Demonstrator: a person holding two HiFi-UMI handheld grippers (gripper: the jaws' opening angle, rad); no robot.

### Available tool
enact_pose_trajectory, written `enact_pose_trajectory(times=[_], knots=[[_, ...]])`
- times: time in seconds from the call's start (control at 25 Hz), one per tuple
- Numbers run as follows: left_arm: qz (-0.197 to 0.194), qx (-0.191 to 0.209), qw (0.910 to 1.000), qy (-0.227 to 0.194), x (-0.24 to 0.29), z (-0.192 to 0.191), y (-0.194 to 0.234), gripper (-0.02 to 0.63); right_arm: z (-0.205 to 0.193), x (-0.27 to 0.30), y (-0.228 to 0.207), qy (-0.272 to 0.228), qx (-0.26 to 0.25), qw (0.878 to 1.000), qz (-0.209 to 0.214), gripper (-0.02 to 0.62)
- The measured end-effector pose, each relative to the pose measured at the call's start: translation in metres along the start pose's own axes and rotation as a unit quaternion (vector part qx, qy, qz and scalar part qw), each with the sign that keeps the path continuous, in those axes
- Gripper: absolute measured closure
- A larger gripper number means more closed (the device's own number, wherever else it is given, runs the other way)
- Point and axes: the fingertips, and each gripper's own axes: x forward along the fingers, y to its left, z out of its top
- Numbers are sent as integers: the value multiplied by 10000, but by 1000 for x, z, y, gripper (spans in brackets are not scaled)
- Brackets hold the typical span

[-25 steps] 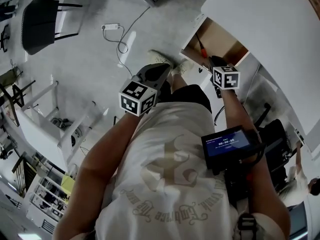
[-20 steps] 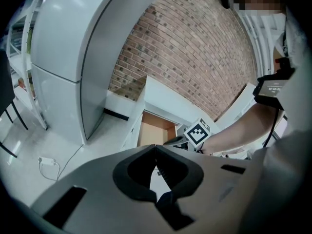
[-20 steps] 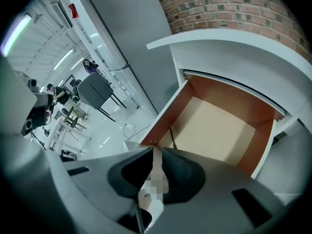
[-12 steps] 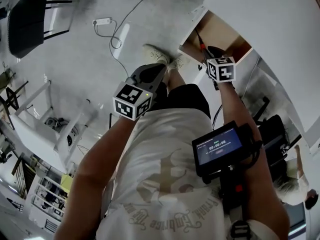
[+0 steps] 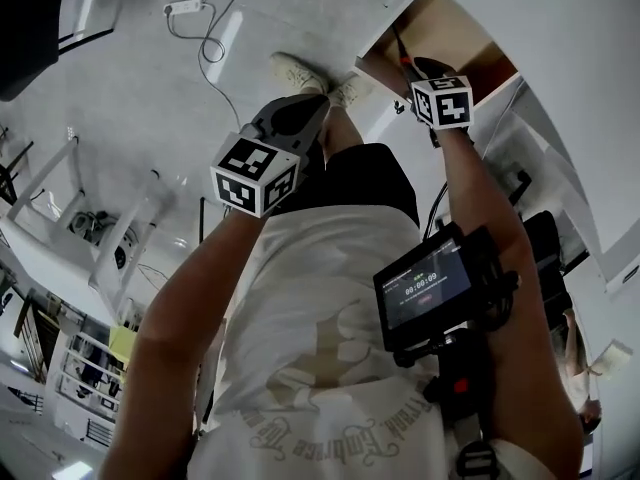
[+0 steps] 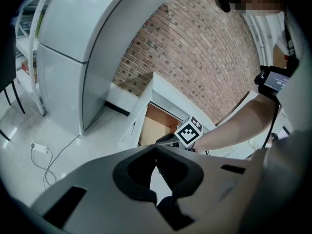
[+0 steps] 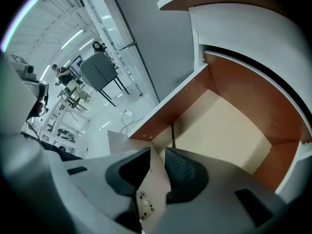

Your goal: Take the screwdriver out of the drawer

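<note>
In the head view, we held the left gripper (image 5: 303,111) low over the floor (image 5: 130,78), beside our leg and well apart from the drawer (image 5: 455,30). The right gripper (image 5: 425,66) sat at the drawer's near edge. The screwdriver (image 5: 402,58) lay inside the drawer along its left wall, its reddish handle end nearest the front, just beside that gripper. A power strip (image 5: 186,8) and its cable lay on the floor off to the left, with bare floor between them and our shoes.

In the left gripper view, our fingers were clenched tip to tip with nothing between them. Past them the pulled-out drawer showed below a brick wall (image 6: 204,48). The right gripper's marker cube (image 6: 188,130) sat at the drawer's front, and open floor ran left toward a white cabinet (image 6: 73,72).

In the right gripper view, our fingers were clamped on the drawer front (image 7: 156,184), a pale panel standing edge-on between the pads. Beyond it the drawer's pale bottom lay mostly bare inside brown walls. The screwdriver's thin dark shaft ran along the left wall near the front corner, just past our fingertips and apart from them.
</note>
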Motion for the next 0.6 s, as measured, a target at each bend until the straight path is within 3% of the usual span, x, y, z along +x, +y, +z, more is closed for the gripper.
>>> enact_pose_trajectory(times=[0.6], knots=[[-56, -369, 9993, -21, 7, -21, 19, 584, -12, 34, -7, 513, 164, 9985, -73, 493]])
